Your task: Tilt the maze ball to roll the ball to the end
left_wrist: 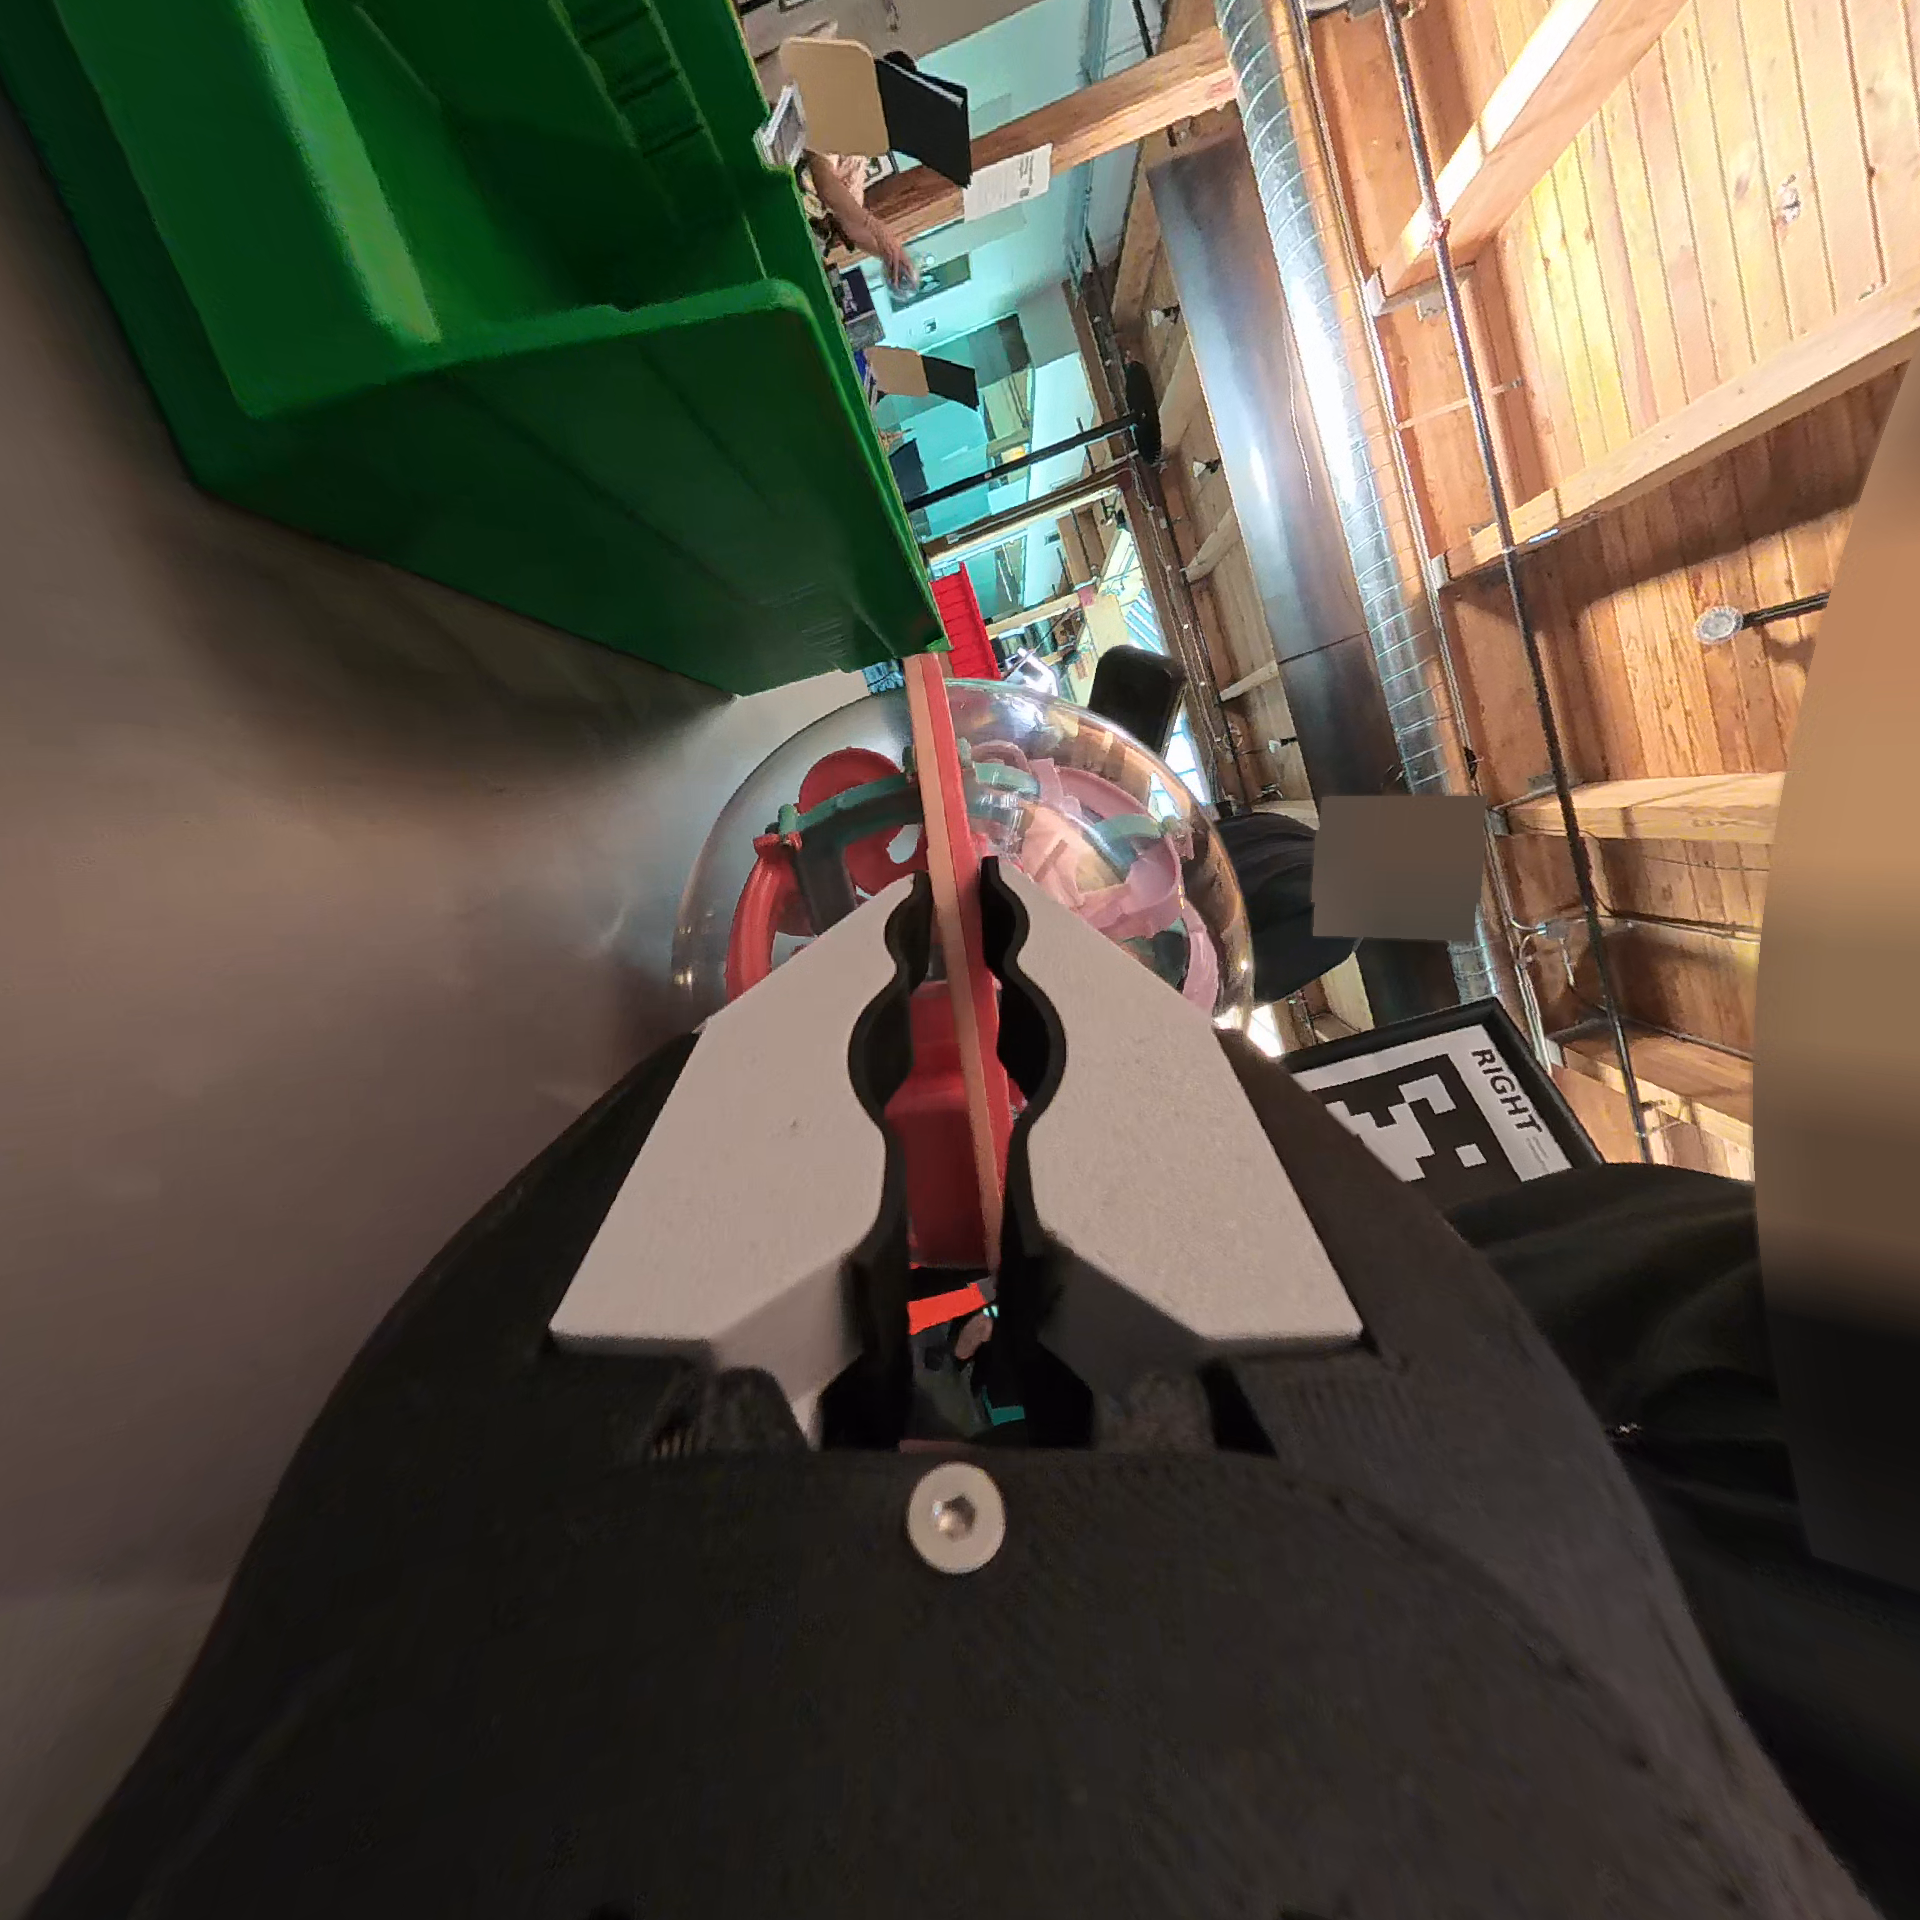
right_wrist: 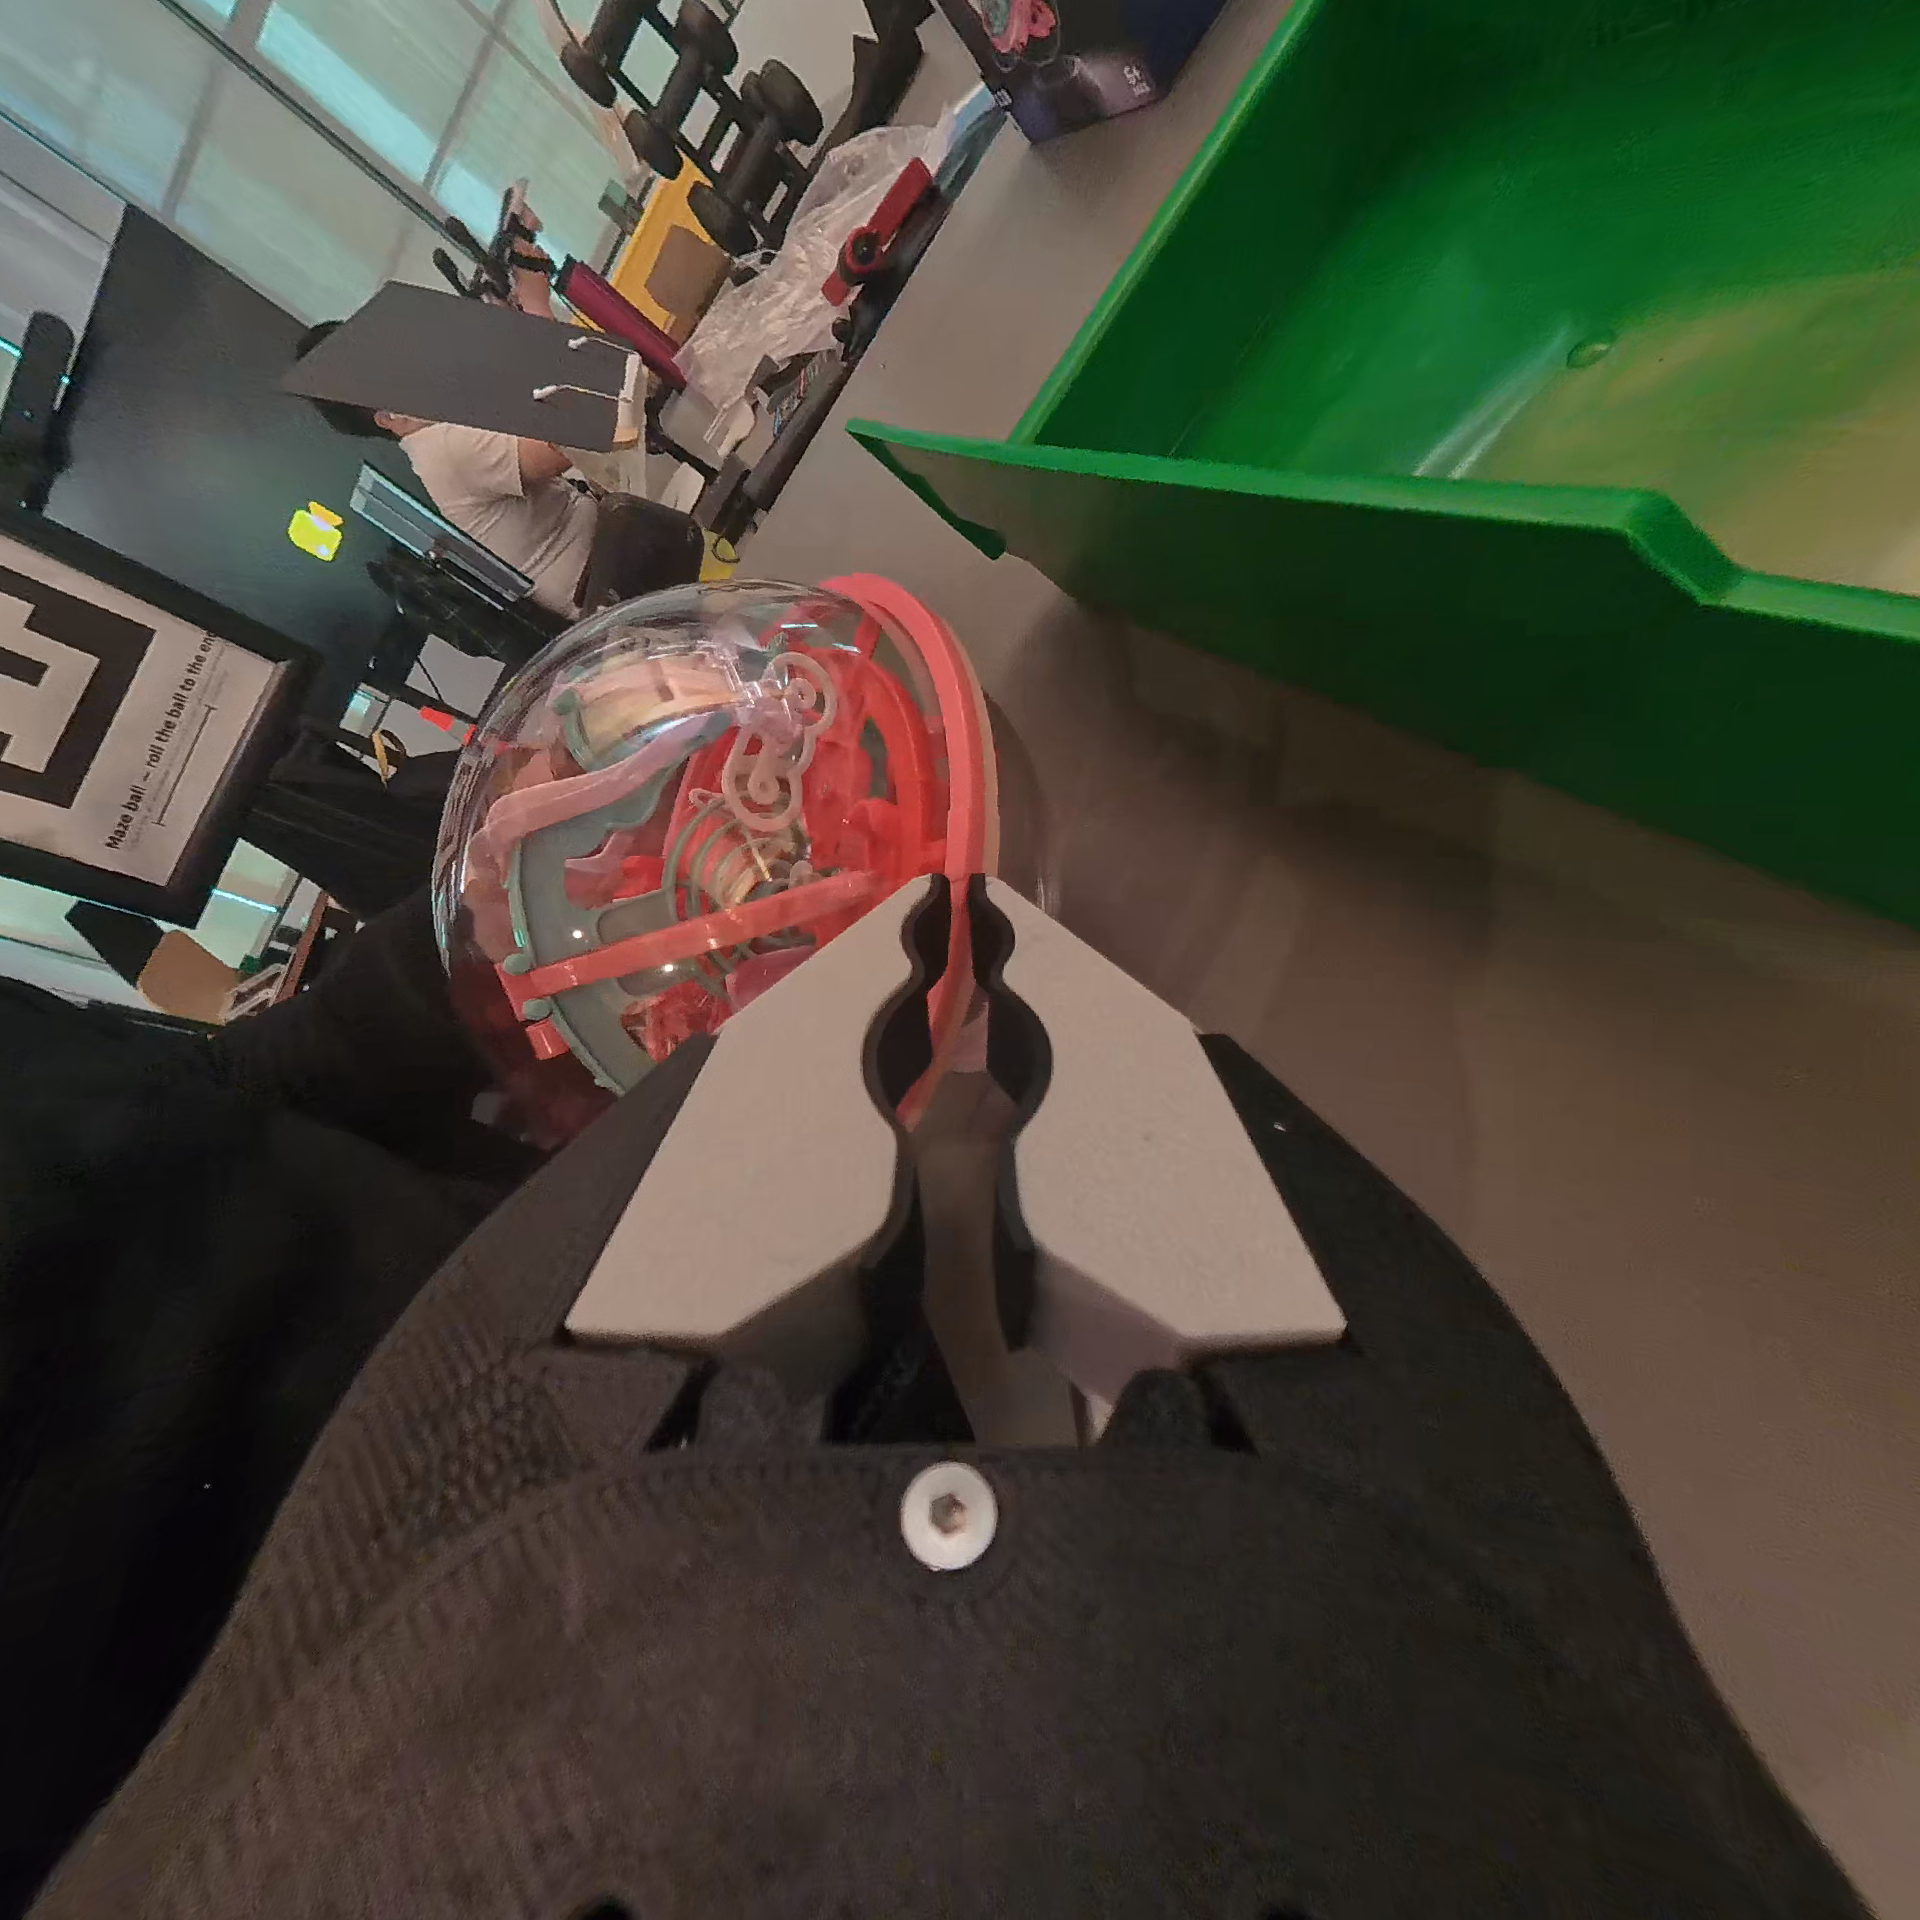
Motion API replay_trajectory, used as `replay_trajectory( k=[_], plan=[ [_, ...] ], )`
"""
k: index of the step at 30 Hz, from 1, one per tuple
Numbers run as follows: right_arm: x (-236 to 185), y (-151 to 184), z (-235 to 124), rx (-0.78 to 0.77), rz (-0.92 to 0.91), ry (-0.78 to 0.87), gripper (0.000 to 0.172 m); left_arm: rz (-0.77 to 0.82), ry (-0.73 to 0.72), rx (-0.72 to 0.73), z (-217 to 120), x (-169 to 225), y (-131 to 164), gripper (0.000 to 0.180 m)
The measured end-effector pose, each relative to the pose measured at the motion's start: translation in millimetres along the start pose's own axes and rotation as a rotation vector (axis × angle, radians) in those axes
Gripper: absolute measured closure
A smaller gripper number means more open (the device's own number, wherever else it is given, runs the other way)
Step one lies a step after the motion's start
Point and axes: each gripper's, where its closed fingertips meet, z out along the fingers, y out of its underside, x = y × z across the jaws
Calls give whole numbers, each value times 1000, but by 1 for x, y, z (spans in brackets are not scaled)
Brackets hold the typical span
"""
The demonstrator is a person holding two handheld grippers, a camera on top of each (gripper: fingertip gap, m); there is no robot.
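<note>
Left wrist view, clear domed maze ball [left_wrist: 1091, 831], both jaws clamped on its thin red rim [left_wrist: 940, 790], glossy green bin [left_wrist: 540, 343] beside.

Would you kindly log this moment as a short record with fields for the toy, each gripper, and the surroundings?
toy: clear maze ball with pink, red and teal tracks inside, circled by a red rim
left gripper: closed on the red rim, fingertips pressing both of its faces
right gripper: closed on the thin edge of the same rim
small ball inside: cannot be made out
support: grey table
nearby: green bin, beyond the maze ball
background: framed sign with a black-and-white marker
</note>
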Motion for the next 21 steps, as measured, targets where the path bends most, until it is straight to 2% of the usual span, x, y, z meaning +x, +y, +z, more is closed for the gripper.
replay_trajectory(
  k=[8, 21],
  plan=[
    [2, 2, 0, 7, 19, -9, 171, 5, -17, 8, 3, 0, -6, 173],
    [4, 7, 1, -32, 108, -22, 171, -93, -41, 19, 8, -10, -16, 173]
  ],
)
